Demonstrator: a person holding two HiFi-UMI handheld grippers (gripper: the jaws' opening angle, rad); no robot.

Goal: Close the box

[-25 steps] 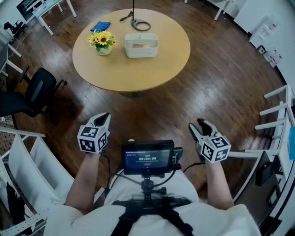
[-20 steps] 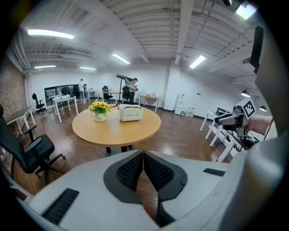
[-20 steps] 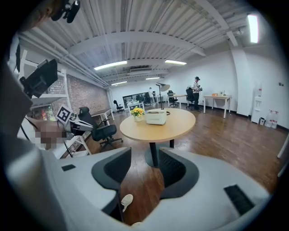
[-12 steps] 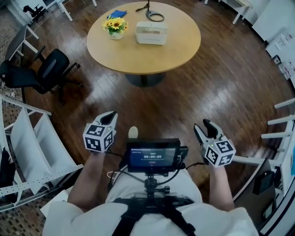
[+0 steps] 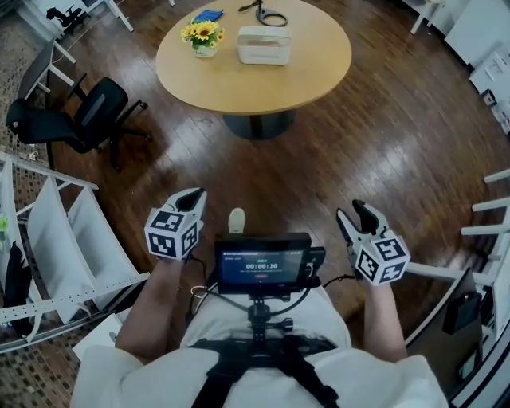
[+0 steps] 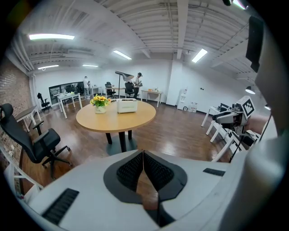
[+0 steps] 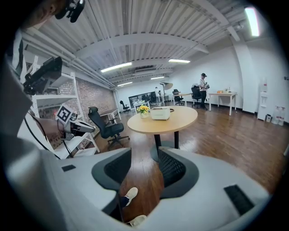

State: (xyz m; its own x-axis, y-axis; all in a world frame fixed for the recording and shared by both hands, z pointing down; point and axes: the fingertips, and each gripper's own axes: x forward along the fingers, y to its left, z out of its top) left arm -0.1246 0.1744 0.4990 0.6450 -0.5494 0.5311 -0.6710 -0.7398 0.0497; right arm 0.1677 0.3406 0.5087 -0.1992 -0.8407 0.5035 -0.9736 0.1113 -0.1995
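Note:
The white box [image 5: 264, 44] stands on a round wooden table [image 5: 255, 84] far ahead of me; it also shows in the left gripper view as the box [image 6: 127, 105] and in the right gripper view as the box [image 7: 160, 113]. Whether its lid is down I cannot tell from here. My left gripper [image 5: 193, 197] hangs at waist height over the floor, well short of the table; the left gripper [image 6: 143, 155] has its jaws touching at the tips, with nothing in them. My right gripper [image 5: 353, 213] is held level with it; the right gripper [image 7: 144, 164] stands open and empty.
A pot of yellow flowers [image 5: 202, 34], a blue item [image 5: 207, 16] and a coiled cable [image 5: 273, 17] share the table. A black office chair [image 5: 76, 119] stands at the left, white racks [image 5: 48, 239] beside me, white frames [image 5: 494, 231] at the right. A chest-mounted screen [image 5: 261, 263] sits between the grippers.
The table has slid up and to the right in the head view and looks farther off. Both grippers keep about the same pose before my body.

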